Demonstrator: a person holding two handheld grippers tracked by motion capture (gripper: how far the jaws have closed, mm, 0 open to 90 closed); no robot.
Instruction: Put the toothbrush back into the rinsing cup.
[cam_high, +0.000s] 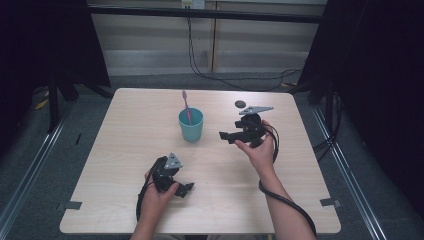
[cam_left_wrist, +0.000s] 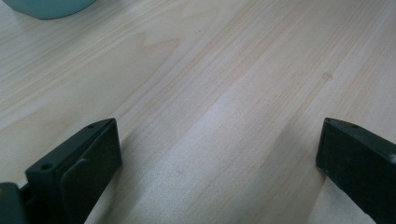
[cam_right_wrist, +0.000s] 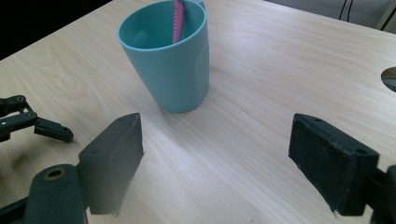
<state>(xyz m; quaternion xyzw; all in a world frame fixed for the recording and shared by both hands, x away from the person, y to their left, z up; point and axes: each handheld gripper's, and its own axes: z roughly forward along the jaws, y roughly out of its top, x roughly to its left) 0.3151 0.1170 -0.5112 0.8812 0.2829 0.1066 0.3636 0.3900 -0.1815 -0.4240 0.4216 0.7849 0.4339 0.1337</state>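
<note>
Cup (cam_right_wrist: 168, 60) with toothbrush (cam_right_wrist: 178, 21) stands ahead of right gripper (cam_right_wrist: 215, 163) — jaws spread, untouched; left gripper (cam_left_wrist: 219, 154) likewise spread.

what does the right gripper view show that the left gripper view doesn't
Right gripper view alone: the whole teal cup standing upright with the pink toothbrush inside it, and part of the left gripper off to one side. Left gripper view alone: the left gripper's own open jaws over bare wood, with just a sliver of the cup at the top edge. Shared: the pale wooden table, the cup, and open jaws holding nothing, like the right gripper.
</note>
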